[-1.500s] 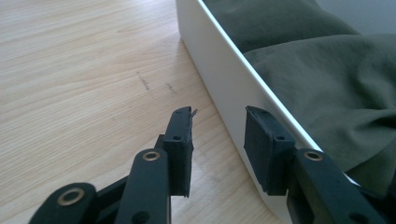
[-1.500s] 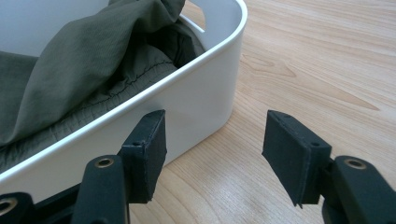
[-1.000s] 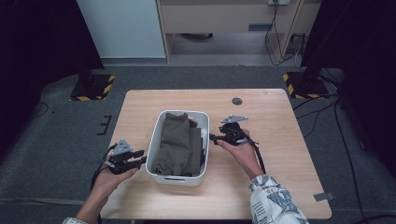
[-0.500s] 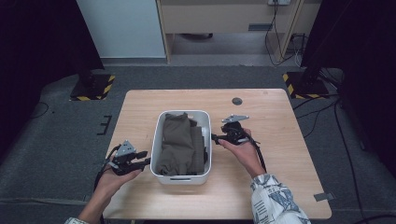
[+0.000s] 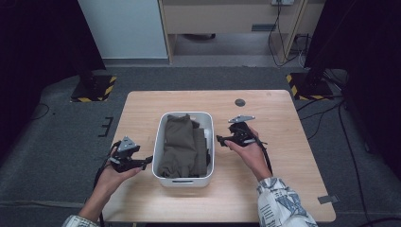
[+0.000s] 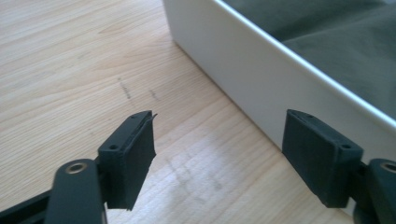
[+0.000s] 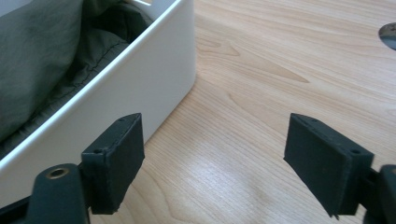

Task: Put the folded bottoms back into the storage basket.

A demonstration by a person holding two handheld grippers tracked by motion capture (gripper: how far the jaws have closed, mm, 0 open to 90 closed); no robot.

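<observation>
The white bin [image 5: 183, 177] of olive cloth [image 5: 182, 146] sits mid-table. Either side of it, the left gripper [image 5: 147, 161] and right gripper [image 5: 220, 139] have just been opening their jaws; both gape wide, holding nothing.

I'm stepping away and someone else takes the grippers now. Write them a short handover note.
Left gripper: open, nothing between its fingers, jaws have just been opening, beside the white bin's left wall.
Right gripper: open, holding nothing, jaws have just been opening, beside the bin's right wall.
Olive garment: folded, lying inside the bin on the wooden table.
Done: garment is in the bin.
Left: likely only drawing both hands back.
</observation>
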